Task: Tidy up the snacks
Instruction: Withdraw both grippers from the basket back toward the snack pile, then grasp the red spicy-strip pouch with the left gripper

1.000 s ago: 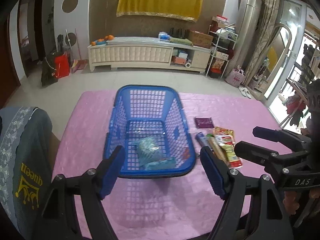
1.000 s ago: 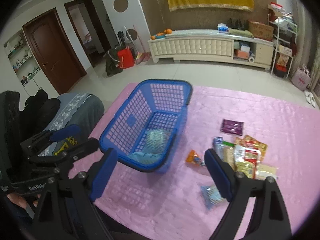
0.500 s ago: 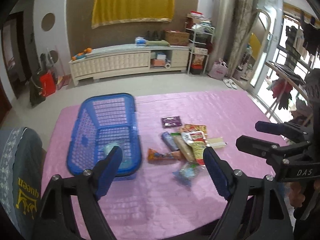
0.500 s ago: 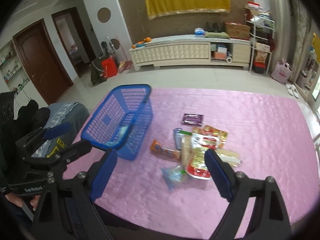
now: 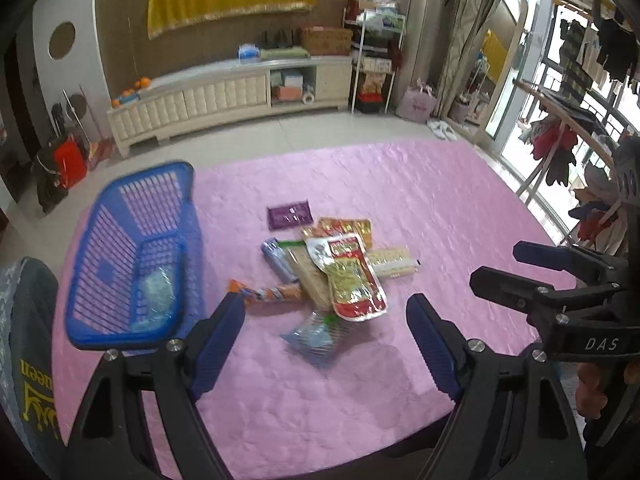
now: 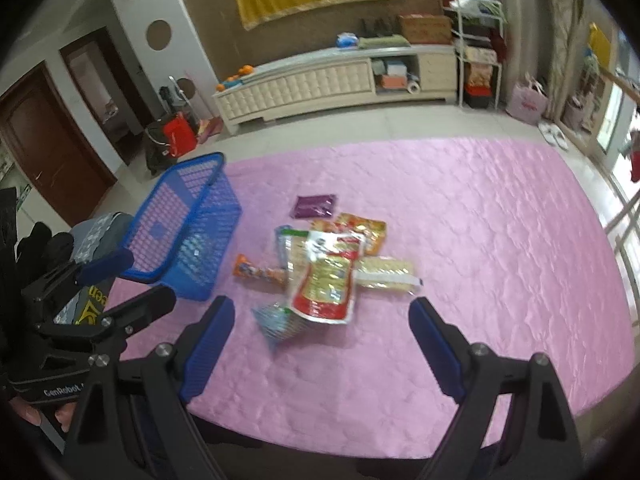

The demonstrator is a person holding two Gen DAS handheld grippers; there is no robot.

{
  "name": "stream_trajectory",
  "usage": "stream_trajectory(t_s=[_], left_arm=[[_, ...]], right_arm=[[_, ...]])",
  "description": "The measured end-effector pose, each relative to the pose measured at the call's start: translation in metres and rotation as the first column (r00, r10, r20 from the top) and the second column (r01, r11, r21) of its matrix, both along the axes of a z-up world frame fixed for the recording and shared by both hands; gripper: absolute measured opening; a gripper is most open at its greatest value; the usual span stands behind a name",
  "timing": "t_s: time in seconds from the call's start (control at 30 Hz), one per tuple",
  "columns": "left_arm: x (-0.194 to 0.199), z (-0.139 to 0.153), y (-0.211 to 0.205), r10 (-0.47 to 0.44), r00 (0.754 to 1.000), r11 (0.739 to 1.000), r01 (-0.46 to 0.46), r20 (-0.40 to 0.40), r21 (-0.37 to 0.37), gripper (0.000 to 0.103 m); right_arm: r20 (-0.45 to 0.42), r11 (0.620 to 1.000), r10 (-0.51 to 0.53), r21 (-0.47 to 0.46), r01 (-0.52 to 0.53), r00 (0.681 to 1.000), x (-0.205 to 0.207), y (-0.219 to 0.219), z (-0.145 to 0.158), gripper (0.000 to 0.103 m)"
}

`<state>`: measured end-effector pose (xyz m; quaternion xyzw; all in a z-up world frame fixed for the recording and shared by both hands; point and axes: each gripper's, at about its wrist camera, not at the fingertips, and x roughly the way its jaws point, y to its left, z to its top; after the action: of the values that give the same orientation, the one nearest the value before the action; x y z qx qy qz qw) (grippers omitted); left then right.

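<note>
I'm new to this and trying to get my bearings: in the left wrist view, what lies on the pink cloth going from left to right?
Blue basket → orange snack stick → red and yellow pouch → pale cracker pack.
</note>
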<state>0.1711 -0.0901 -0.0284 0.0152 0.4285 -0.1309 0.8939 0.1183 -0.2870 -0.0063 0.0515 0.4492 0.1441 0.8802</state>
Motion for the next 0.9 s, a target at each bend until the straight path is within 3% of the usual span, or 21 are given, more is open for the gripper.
stream_trajectory(t_s=[0.27, 0.53, 0.9], left_arm=[[0.032, -0.029, -0.024, -0.021, 0.989, 0.999, 0.016, -0.145, -0.037, 0.081], [0.080, -0.068, -0.028, 0.000, 0.942, 0.994, -0.035, -0.335, -0.099, 0.081], [0.126, -0.105, -0.052, -0.004, 0.922, 1.000, -0.005, -0.388, -0.021, 0.081]], right_arm=[[-0.118, 0.999, -0.047, 0.010, 0.048, 0.992, 0.023, -0.030, -0.037, 0.091], [-0.202, 0.996, -0.059, 0.051, 0.070, 0.978, 0.043, -0.043, -0.065, 0.091], [-0.258, 0.996, -0.064, 0.040, 0.077, 0.964, 0.085, -0.055, -0.092, 0.091]])
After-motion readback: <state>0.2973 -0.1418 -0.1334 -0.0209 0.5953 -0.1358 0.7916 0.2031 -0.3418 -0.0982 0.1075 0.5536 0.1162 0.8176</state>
